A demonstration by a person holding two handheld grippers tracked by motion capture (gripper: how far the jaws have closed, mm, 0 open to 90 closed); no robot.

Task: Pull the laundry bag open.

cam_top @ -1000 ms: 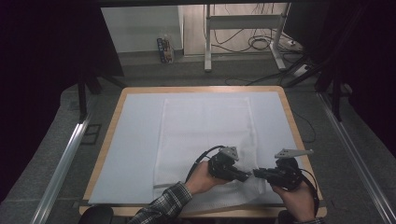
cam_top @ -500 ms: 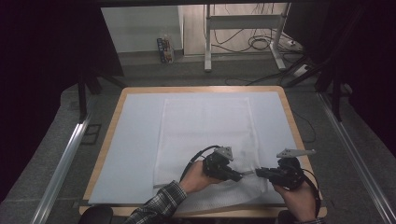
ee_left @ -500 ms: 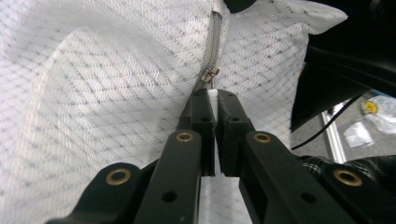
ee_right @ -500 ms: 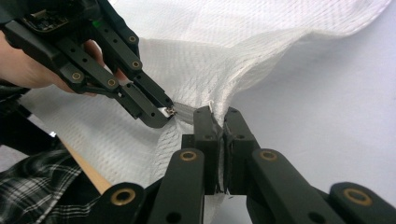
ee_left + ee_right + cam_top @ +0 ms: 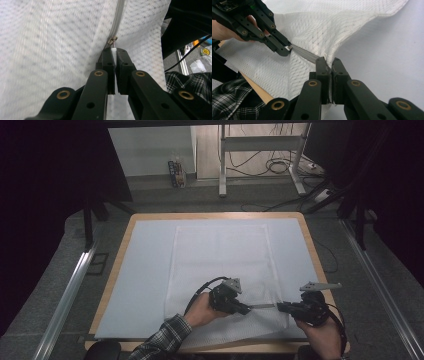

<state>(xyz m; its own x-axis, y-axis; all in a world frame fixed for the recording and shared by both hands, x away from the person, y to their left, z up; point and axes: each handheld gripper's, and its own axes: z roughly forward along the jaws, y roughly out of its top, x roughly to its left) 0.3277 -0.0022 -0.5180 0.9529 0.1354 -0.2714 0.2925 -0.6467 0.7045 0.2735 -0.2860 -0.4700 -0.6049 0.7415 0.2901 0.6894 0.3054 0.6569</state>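
Near the table's (image 5: 125,235) front edge, toward its right corner, a white mesh bag (image 5: 220,255) is spread. Its end by the zipper (image 5: 304,54) is clamped by the right gripper (image 5: 281,306); its zipper pull (image 5: 114,40) is pinched by the left gripper (image 5: 246,310).

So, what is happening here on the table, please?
A person is working the zipper of a white mesh bag that lies flat on a pale mat on the table. The left gripper is shut on the zipper pull. The right gripper is shut on the bag's edge at the end of the zipper and holds it taut. The two grippers face each other near the bag's front right corner.
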